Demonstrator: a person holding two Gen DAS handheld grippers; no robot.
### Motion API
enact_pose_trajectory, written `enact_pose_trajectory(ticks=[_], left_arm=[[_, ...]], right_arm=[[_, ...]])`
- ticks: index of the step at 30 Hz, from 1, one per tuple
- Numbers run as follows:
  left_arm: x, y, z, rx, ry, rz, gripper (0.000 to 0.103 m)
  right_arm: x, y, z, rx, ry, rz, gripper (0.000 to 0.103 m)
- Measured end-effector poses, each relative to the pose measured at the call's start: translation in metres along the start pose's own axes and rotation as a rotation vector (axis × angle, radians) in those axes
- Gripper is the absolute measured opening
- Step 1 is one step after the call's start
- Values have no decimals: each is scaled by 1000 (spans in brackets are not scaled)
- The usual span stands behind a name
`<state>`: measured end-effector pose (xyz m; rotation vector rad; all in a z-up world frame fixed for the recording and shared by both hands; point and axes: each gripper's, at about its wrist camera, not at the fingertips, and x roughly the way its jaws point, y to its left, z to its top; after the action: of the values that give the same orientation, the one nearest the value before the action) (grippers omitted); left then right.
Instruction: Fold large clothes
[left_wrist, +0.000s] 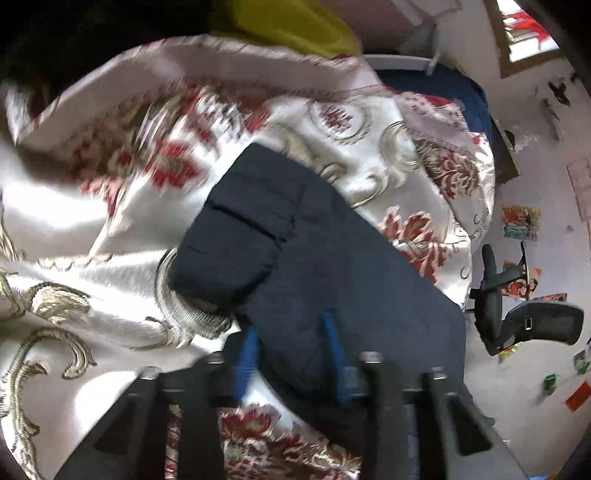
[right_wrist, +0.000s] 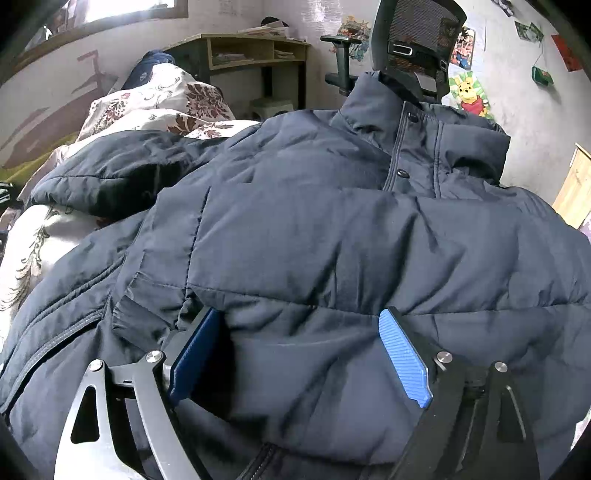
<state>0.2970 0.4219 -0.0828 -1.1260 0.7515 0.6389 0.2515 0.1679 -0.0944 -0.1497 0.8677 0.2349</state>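
Jacket unbranded; both grippers straddle its padding.

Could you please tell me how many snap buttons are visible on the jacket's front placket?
2: the upper snap near the collar, the lower snap just below it on the jacket. More may be hidden under folds.

Two fisheye views, each looking forward along its own gripper. The left wrist camera tilts steeply down, close over a dark navy jacket on a floral bedspread, floor at right. The right wrist camera sits very near the jacket, facing across it toward the wall. Both share jacket, bedspread and office chair
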Motion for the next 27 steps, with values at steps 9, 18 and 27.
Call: enact_pose_trajectory(ticks=[9,18,27], left_arm=[[-77,-76,-13,285,-250,-1,10],[-167,-181,-71,577,-345,-224,10],[-211,-276,-209,950,-304,-433,10]], right_arm=[[-18,-71,-22,10,-22,29,85],[-79,-124,-35,37,-92,2,85],[-110,-239,-38,101,-147,-59,85]])
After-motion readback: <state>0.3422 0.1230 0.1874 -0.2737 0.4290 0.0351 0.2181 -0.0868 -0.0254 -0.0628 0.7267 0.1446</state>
